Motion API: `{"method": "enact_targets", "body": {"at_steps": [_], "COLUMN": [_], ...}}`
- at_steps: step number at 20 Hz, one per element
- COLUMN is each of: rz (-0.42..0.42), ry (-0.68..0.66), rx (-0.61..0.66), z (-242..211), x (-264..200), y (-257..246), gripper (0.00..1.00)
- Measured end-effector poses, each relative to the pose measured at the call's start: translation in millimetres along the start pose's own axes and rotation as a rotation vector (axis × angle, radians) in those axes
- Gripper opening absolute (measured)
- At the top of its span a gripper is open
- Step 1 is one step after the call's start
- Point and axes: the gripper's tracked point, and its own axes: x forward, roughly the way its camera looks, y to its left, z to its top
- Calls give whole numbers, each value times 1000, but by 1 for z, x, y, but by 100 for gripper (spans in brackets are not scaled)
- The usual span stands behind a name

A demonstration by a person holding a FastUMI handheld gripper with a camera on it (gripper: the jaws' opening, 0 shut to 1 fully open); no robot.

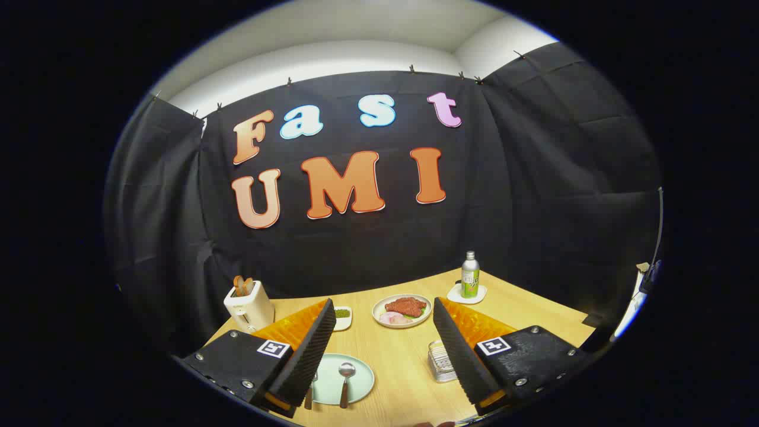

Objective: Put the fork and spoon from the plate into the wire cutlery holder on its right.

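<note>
Bottle [470, 274] label too small for you to read. Your gripper [384, 332] fingers are spread wide, holding nothing, above the plate [362, 379] with spoon [345, 382], fork [310, 392] and holder [442, 362].

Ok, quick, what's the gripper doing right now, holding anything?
Gripper: open, holding nothing, fingers spread above the table; spoon still on the plate.

A staged recording booth set up as a dining spot: black cloth walls [533, 178] around a wooden counter [403, 362] holding a toaster [248, 308] and plated food [402, 310].
</note>
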Motion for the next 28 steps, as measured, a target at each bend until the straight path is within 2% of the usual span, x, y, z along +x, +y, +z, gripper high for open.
{"method": "enact_targets", "body": {"at_steps": [4, 13, 23, 28], "rz": [11, -15, 16, 18], "ry": [37, 11, 20, 43], "rx": [-4, -49, -105, -136], "z": [-2, 8, 1, -21], "x": [2, 10, 19, 28], "y": [15, 21, 39, 46], "gripper": [99, 99, 99, 99]}}
